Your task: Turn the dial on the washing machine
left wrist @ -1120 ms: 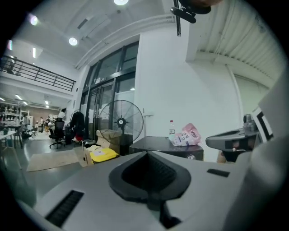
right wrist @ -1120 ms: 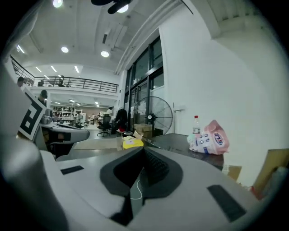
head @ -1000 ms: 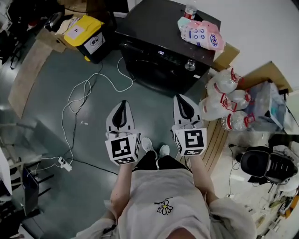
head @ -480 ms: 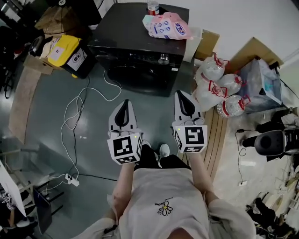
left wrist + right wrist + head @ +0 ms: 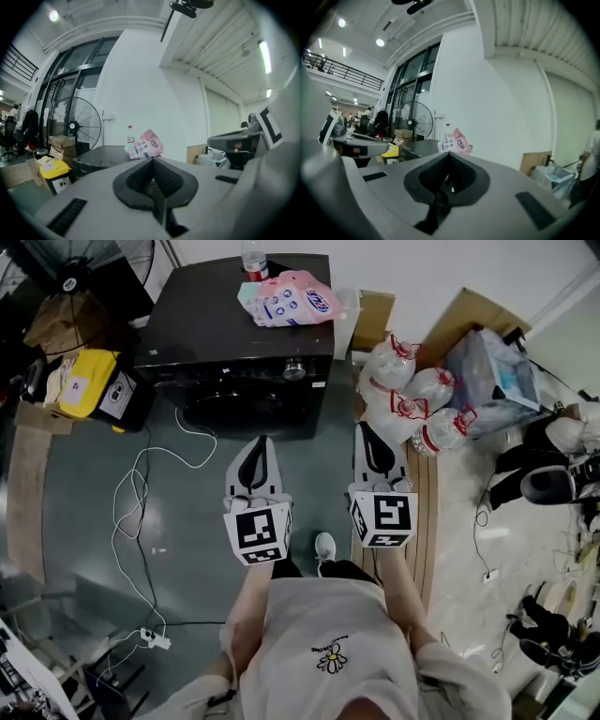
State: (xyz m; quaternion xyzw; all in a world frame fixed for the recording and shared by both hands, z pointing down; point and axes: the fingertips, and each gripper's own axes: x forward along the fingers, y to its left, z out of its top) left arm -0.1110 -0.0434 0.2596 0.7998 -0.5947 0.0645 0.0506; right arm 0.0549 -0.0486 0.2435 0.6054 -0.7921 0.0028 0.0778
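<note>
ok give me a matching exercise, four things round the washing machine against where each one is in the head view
Things:
1. dial
2. yellow-lidded bin
3. pink pack
4. big water bottles

Places:
a. on top of the washing machine
b. beside the machine, at the picture's right
c. on the machine's front panel
d. beside the machine, at the picture's left

Pairs: 1-c, 2-d, 3-a, 4-b

the washing machine (image 5: 202,329) is black, the pouch (image 5: 292,298) pink, the bin lid (image 5: 86,382) yellow.
</note>
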